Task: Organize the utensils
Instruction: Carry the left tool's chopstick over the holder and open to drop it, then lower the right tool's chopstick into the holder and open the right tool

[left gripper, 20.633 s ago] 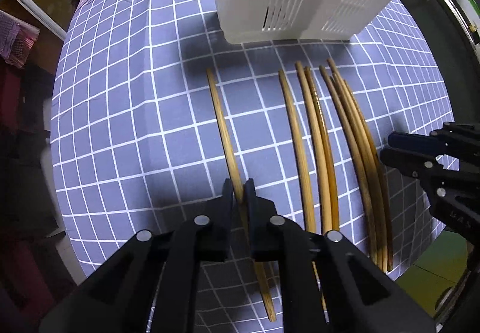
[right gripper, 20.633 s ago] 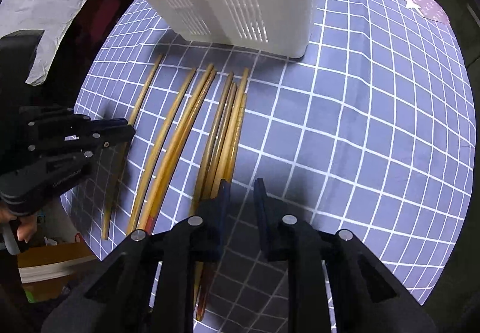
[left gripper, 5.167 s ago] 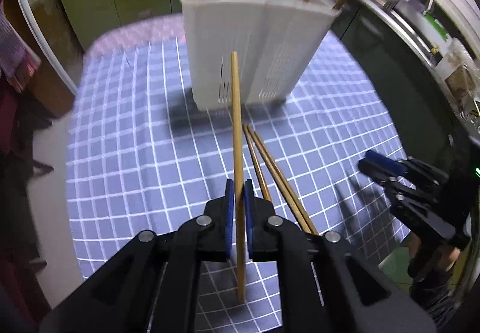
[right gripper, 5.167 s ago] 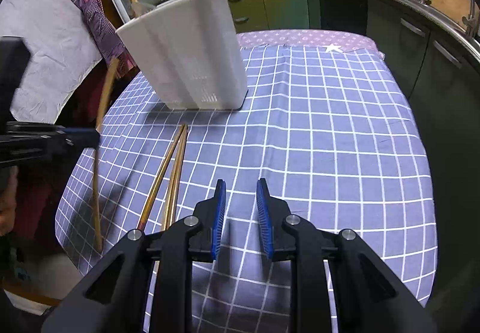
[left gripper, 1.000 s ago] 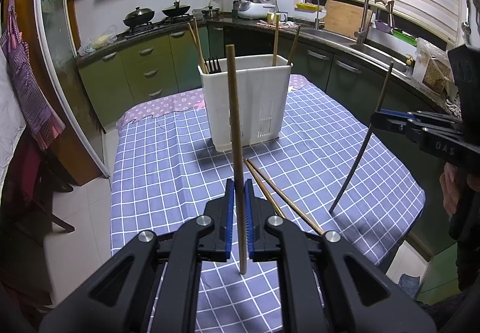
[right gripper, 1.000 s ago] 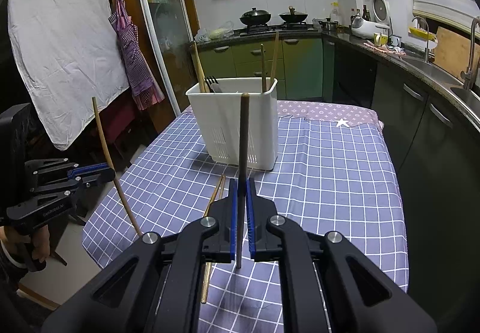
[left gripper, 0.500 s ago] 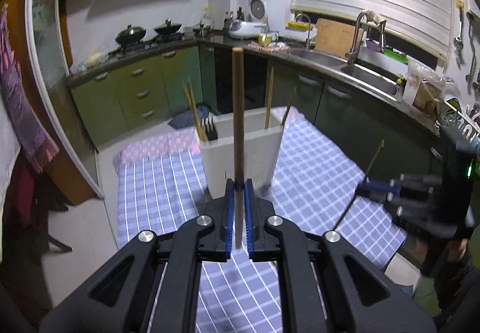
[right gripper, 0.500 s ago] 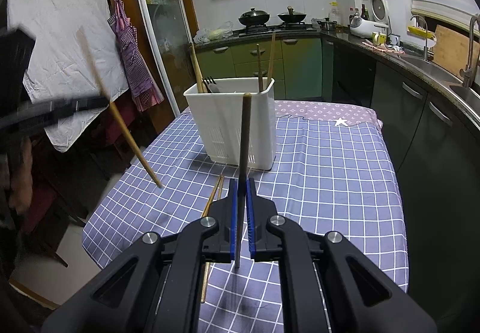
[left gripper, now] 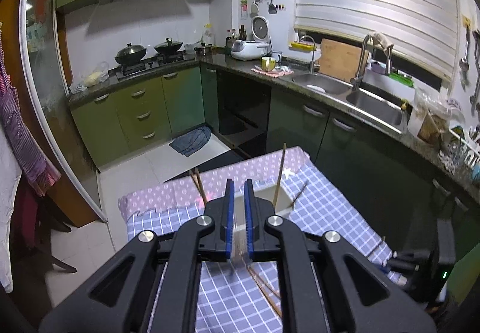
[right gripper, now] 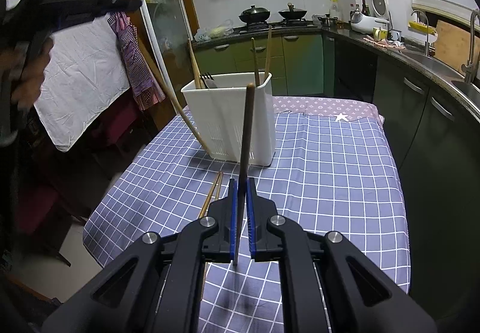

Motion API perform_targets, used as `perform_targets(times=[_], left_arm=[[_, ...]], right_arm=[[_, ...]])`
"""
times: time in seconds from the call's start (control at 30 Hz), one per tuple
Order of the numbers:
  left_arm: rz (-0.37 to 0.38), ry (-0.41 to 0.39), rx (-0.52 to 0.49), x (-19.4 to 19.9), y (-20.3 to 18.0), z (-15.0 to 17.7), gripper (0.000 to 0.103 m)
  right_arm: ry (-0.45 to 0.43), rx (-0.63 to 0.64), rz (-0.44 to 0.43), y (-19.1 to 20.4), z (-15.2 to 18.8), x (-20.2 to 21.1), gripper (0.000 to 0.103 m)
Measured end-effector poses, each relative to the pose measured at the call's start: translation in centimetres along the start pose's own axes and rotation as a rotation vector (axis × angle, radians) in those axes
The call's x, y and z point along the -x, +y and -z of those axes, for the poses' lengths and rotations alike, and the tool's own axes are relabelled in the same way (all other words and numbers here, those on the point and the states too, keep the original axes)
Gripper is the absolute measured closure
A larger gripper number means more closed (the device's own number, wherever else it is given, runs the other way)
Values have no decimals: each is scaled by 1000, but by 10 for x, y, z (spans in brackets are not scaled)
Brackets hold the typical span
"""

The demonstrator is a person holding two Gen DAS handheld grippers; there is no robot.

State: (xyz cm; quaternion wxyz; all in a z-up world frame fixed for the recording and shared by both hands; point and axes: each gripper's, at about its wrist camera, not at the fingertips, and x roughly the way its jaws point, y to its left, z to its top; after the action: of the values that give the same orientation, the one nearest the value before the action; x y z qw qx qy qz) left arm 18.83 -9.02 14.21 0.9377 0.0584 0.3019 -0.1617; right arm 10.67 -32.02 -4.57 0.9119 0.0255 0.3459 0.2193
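Surface (right gripper: 330,171): checked cloth; white holder standing near its far end.
Holder (right gripper: 228,120): open top, several chopsticks and a dark fork upright inside.
Right gripper (right gripper: 241,213): jaws clamped on a dark chopstick (right gripper: 245,153), long axis nearly upright, the holder straight ahead beyond it.
Left gripper (left gripper: 237,213): raised above the holder's mouth (left gripper: 270,196); jaws slightly apart, nothing clearly between them.
Falling stick (right gripper: 177,105): blurred, slanting beside the holder's left wall.
Loose pair (right gripper: 211,198): lying lengthwise toward the holder, nearer the right jaws.
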Motion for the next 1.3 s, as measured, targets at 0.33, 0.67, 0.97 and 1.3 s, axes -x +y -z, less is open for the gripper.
perform_targets(times=[0.33,0.67,0.97,1.3], left_arm=[[21,-24,9,1,7,-25,97],[95,87,106,-13,34,52,96],[93,202,122,-12,45,137,72],[108,279,116,-15,45,174,64]], right_arm=[[-9,9,-44,7,-9,7,96],[-266,34,-158,31,-120,56,96],[-313,33,42,32,-207,-5,96],[-161,55,76,26,-192,-77,96]])
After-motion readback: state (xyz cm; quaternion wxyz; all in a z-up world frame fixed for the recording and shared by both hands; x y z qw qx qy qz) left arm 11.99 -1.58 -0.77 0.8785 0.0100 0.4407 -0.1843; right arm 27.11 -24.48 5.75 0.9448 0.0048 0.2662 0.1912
